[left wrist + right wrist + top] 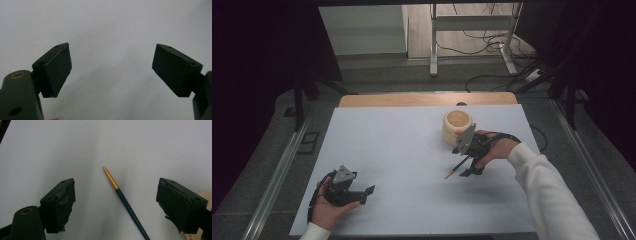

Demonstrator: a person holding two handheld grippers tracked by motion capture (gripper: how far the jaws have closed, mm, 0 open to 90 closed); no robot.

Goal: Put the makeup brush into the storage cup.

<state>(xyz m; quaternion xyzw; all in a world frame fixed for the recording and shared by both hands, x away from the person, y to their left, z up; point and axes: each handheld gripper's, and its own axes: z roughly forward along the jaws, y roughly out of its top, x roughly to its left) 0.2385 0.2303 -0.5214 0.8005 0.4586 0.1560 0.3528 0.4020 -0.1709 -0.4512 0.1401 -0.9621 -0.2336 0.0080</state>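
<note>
While the right gripper (468,161) spreads wide astride the paintbrush (125,200), a cup (456,126) stands just behind.

No readable text, label, brand, number or sign appears on anything in these views.

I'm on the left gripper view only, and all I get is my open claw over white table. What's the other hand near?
Observer: The right claw is open, and a thin paintbrush lies between its jaws, not gripped.
Operator: Which way does the brush point?
Observer: In the high view its gold-banded tip points away from the right hand, toward the person's left across the table.
Operator: Anything else close by?
Observer: A cream round cup stands upright just beyond the right hand, with its open top facing up.
</note>
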